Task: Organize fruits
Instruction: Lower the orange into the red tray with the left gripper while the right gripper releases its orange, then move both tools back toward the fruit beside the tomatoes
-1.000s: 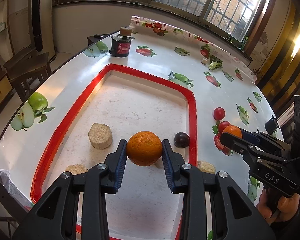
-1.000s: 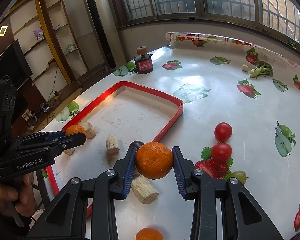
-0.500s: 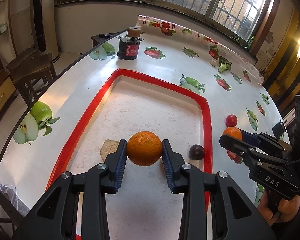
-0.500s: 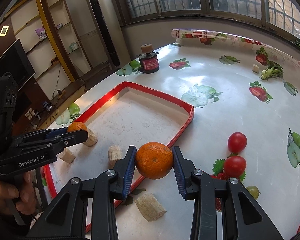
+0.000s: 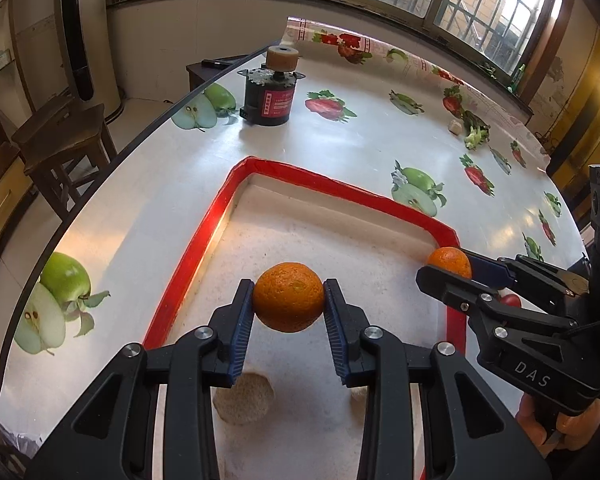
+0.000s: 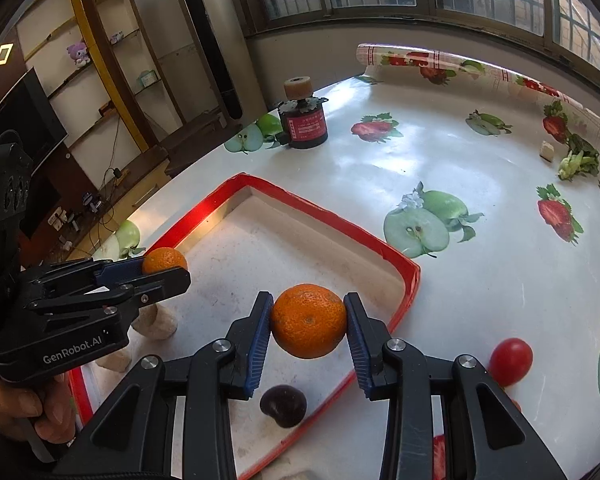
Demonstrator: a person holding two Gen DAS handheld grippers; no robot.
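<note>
The left gripper (image 5: pixel 288 304) clamps a round orange mandarin (image 5: pixel 288 302) above the red-rimmed white tray (image 5: pixel 332 188) on the fruit-print worktop (image 5: pixel 360 140). To its right, the right gripper (image 6: pixel 307 322) pinches a second orange mandarin (image 6: pixel 308 320) over the tray's right side, a dark round plum (image 6: pixel 283 405) lying just below it.

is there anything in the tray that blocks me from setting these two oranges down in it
Nothing visible blocks it. Both oranges hang over the red tray, whose far part is bare. The dark fruit and beige chunks lie nearer the grippers.
</note>
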